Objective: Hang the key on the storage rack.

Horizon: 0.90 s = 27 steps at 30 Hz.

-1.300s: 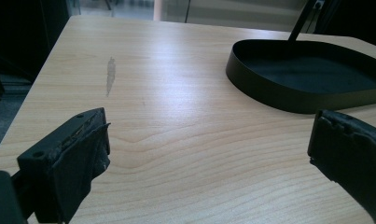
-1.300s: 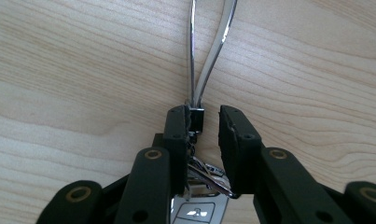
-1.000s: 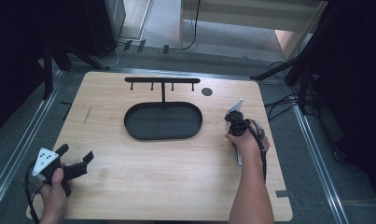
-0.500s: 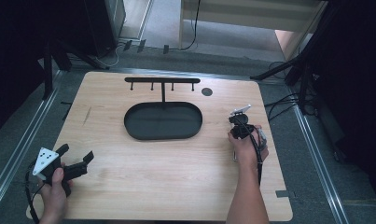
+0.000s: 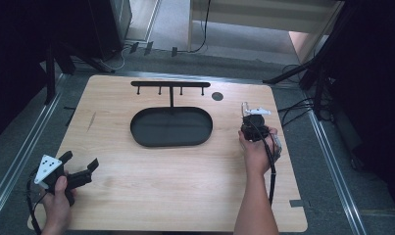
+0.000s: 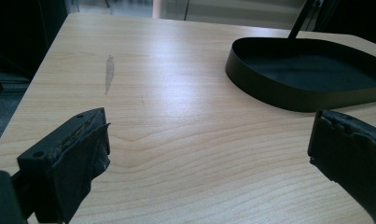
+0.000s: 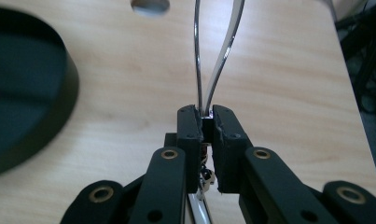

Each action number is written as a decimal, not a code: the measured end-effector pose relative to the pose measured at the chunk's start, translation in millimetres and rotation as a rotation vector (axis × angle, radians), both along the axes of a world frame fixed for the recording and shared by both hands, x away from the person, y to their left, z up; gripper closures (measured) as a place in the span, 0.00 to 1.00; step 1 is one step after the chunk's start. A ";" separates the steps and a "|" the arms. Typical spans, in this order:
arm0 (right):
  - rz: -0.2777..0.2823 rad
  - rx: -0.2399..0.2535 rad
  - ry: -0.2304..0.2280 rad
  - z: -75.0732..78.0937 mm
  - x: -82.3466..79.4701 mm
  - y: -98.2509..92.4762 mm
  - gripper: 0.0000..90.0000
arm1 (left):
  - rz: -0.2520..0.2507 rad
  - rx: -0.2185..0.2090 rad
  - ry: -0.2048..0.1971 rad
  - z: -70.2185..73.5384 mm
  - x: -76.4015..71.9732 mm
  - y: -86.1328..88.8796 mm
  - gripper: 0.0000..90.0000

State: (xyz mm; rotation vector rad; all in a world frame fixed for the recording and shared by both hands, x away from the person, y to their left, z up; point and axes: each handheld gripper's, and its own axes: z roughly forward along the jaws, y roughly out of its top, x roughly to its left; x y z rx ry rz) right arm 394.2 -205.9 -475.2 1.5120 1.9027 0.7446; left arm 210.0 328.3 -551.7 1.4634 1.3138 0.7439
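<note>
My right gripper (image 5: 246,120) is at the table's right side, just right of the black oval tray (image 5: 171,143), held in a hand and pointing away from the person. In the right gripper view its jaws (image 7: 207,114) are shut on a thin shiny metal utensil (image 7: 213,70), whose two bright strips rise from between the pads. From above, the utensil (image 5: 244,108) pokes out beyond the gripper. My left gripper (image 5: 81,160) rests low at the front left corner, open, with bare wood between its jaws (image 6: 209,133).
A black rack with small hooks (image 5: 170,84) stands behind the tray, whose wall (image 6: 279,95) is also ahead of the left gripper. A round grey hole (image 5: 217,96) lies near the back edge. A faint grey smear (image 6: 109,74) marks the wood at left. Dark stands surround the table.
The right hand has lifted and shifted slightly right with the utensil, which now points up and away instead of lying along the table. The left gripper has not moved.
</note>
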 end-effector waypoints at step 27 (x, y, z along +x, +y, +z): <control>0.142 0.134 -0.407 29.0 -11.1 63.0 0.92 | 0.001 -0.004 0.001 0.0 0.3 0.4 0.00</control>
